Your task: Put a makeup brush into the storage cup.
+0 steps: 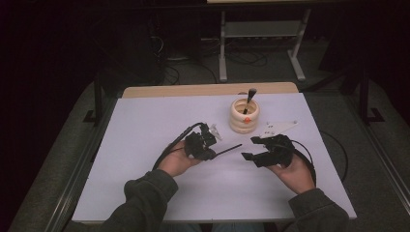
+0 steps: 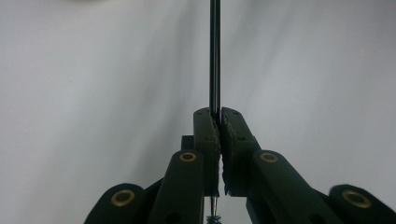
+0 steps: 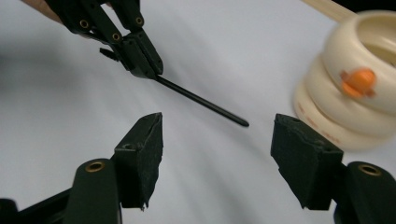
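A thin black brush handle (image 2: 215,56) is clamped between the pads of my left gripper (image 2: 219,116), which is shut on it. The handle (image 1: 228,149) juts right from the left gripper (image 1: 212,153) over the white table top. In the right gripper view that handle (image 3: 201,102) ends just ahead of my right gripper (image 3: 217,123), whose jaws stand wide apart with nothing between them. The right gripper (image 1: 248,148) faces the handle's tip from the right. A cream ringed holder (image 1: 244,116) behind them holds another brush (image 1: 250,98); an orange ornament (image 3: 357,81) is on its side.
The white table top (image 1: 145,125) has a wooden strip (image 1: 208,89) along its far edge. Table legs and cables (image 1: 222,58) lie on the dark floor beyond. The person's sleeves (image 1: 145,198) come in at the near edge.
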Demonstrator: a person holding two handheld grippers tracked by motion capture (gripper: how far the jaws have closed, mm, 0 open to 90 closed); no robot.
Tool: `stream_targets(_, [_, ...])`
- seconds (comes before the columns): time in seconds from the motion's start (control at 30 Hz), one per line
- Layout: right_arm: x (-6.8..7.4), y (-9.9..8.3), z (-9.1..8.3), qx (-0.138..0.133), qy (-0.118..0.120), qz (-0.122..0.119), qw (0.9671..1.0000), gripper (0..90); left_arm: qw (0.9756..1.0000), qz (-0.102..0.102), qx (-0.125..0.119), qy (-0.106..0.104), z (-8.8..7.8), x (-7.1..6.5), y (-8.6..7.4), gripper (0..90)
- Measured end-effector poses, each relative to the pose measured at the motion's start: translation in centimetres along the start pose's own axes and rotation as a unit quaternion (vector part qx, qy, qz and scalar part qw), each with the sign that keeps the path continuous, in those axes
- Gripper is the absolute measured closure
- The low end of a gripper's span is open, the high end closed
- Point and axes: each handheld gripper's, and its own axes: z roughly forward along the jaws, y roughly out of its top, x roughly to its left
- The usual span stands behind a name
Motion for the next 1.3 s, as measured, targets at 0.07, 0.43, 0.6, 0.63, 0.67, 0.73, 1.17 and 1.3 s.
stream_targets(0.07, [0.6,0.8,0.1,0.006,0.011,-0.013,0.9998,33.6,0.9999,0.012,-0.001,0.000,-0.7,-0.3,-0.4,86.1])
stream_targets(0.43, [3.0,3.6,2.3,0.055,0.084,-0.098,0.9902,39.1,0.9977,0.064,-0.004,-0.021,-3.1,-1.6,-2.4,86.1])
stream_targets(0.6, [3.8,3.9,3.8,0.078,0.119,-0.131,0.9812,46.0,0.9949,0.097,-0.001,-0.028,-3.7,-2.4,-2.7,86.1])
stream_targets(0.63, [3.7,3.9,4.0,0.081,0.121,-0.143,0.9789,48.0,0.9942,0.103,-0.002,-0.030,-3.8,-2.5,-2.8,86.1])
stream_targets(0.67, [3.7,3.8,4.2,0.086,0.127,-0.143,0.9778,49.8,0.9935,0.109,-0.002,-0.030,-3.8,-2.6,-2.8,86.0])
stream_targets(0.73, [3.8,3.8,4.3,0.087,0.130,-0.147,0.9766,51.0,0.9929,0.114,-0.004,-0.034,-3.8,-2.7,-2.8,86.1])
stream_targets(1.17, [4.6,3.6,5.4,0.129,0.188,-0.173,0.9581,79.6,0.9872,0.150,-0.005,-0.054,-3.6,-3.6,-2.4,86.1])
stream_targets(1.3, [4.7,3.4,5.4,0.135,0.205,-0.176,0.9532,84.1,0.9862,0.154,-0.002,-0.061,-3.5,-3.8,-2.5,85.8])
